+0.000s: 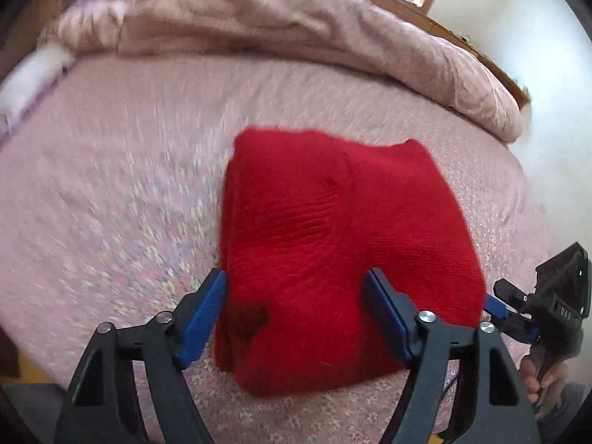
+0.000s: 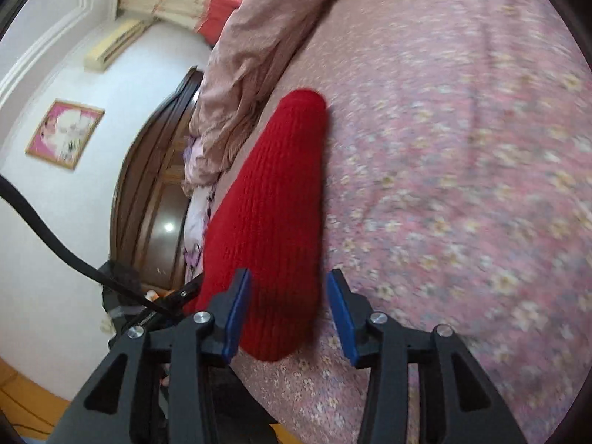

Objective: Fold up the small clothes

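Here the folded red knitted garment (image 1: 344, 259) is laid flat on the pink floral bedspread (image 1: 111, 203), seemingly finished; left gripper (image 1: 296, 314) and right gripper (image 2: 288, 310) are parted around it, nothing being clasped.

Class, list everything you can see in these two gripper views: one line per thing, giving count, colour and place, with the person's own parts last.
sweater: one, red knit, folded, lying on the bed in front of both grippers
bed sheet: one, pink with small flowers, covering the bed
quilt: one, dusty pink, bunched along the far side of the bed
headboard: one, dark brown wood, at the end of the bed
picture: one, pink in a wooden frame, on the white wall
left gripper: one, black with blue pads, open over the sweater's near edge
right gripper: one, black with blue pads, open around the sweater's end
hand: one, holding the right gripper's handle
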